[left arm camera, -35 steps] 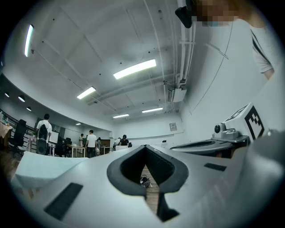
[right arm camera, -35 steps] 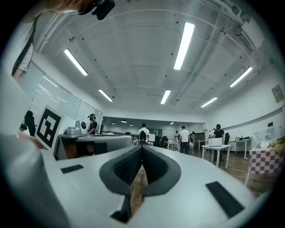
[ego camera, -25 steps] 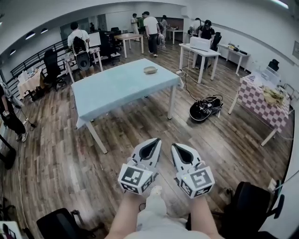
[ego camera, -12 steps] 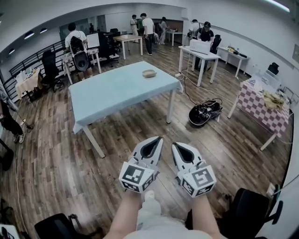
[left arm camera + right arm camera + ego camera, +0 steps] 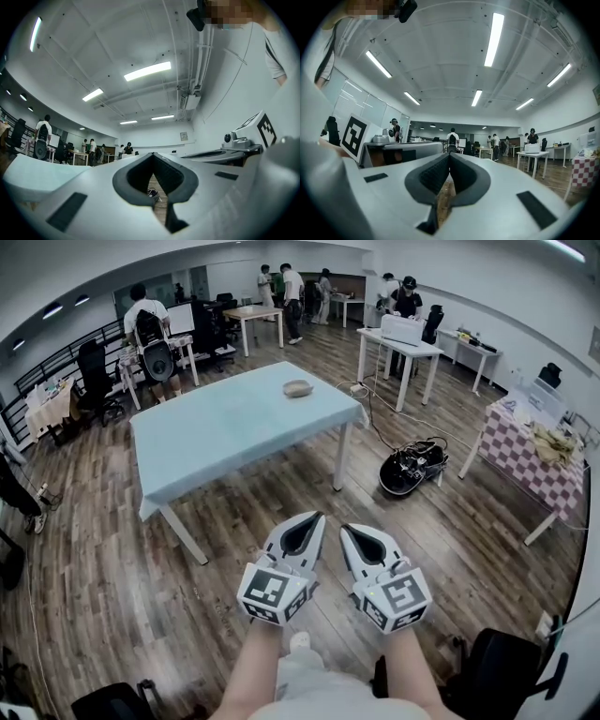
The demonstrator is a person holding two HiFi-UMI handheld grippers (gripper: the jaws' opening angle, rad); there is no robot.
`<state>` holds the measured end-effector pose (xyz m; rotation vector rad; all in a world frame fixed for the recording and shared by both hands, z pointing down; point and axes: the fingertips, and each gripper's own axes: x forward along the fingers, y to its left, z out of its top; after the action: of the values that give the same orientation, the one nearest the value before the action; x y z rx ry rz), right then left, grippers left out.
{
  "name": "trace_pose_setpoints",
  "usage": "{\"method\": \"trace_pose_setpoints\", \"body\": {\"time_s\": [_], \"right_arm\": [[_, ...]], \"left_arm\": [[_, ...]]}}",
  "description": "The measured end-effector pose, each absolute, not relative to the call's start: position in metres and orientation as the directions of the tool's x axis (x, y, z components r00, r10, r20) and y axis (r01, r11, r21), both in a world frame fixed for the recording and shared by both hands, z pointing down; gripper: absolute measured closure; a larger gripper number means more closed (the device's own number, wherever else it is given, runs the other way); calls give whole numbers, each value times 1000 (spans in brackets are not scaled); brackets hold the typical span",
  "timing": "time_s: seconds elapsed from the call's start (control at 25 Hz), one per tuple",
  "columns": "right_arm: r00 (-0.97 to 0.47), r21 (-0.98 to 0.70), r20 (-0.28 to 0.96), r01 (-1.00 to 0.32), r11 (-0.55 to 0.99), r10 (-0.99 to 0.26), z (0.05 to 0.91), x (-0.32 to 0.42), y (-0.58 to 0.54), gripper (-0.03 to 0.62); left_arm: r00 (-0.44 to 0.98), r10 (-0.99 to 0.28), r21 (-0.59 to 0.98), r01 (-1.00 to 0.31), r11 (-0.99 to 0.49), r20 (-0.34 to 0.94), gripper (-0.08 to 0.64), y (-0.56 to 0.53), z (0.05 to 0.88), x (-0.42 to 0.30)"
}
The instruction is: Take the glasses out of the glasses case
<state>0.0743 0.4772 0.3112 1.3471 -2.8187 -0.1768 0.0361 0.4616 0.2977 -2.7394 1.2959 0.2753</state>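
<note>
The left hand-held gripper point(image 5: 312, 519) and right hand-held gripper point(image 5: 346, 529) are pointing side by side toward the bench point(image 5: 234, 432), both clenched empty.

A brown wood-plank floor point(image 5: 103, 549) is running through a large open office with white walls. A desk point(image 5: 216, 427) under a pale blue cloth is standing in the middle on white legs. A white desk point(image 5: 417, 347) is standing beyond it, and a table with a checked cloth point(image 5: 525, 451) is sitting at the right. A black bundle with cables point(image 5: 412, 465) is lying on the floor between them. Black office chairs point(image 5: 97, 371) are waiting at the left. Several people point(image 5: 292, 292) are standing at the far end. Long strip lights point(image 5: 493, 33) are glowing on the white ceiling.
</note>
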Motion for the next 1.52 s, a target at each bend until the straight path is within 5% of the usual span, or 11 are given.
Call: {"method": "trace_pose_setpoints", "body": {"time_s": [1.52], "right_arm": [[-602, 52, -38, -798, 600, -798, 321, 30, 298, 584]], "left_arm": [[644, -738, 9, -752, -659, -201, 551, 282, 308, -8]]}}
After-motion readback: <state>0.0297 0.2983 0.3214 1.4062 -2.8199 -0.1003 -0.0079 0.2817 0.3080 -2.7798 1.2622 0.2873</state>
